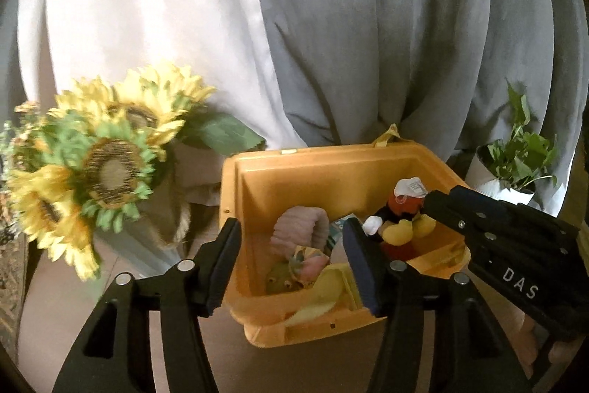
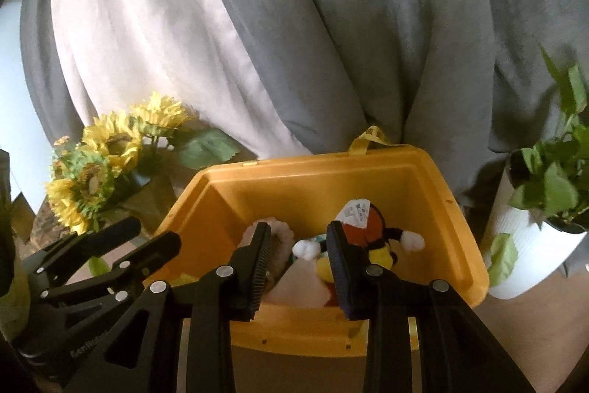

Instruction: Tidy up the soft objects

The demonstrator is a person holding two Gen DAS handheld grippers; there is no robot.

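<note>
A yellow plastic bin (image 1: 309, 172) (image 2: 302, 183) stands open on the table and holds several soft toys. A Mickey plush (image 1: 401, 220) (image 2: 371, 238) lies at its right side with a white tag on top. A pink fuzzy toy (image 1: 302, 227), a green frog plush (image 1: 279, 282) and a yellow cloth (image 1: 324, 297) lie at its left. My left gripper (image 1: 291, 264) is open and empty, its jaws astride the bin's near left wall. My right gripper (image 2: 298, 267) is open and empty just over the bin's near edge; it also shows in the left wrist view (image 1: 438, 209).
A bunch of artificial sunflowers (image 1: 103, 164) (image 2: 99, 168) stands left of the bin. A potted green plant in a white pot (image 1: 515, 168) (image 2: 533, 227) stands to the right. Grey and white curtains (image 1: 368, 24) hang right behind.
</note>
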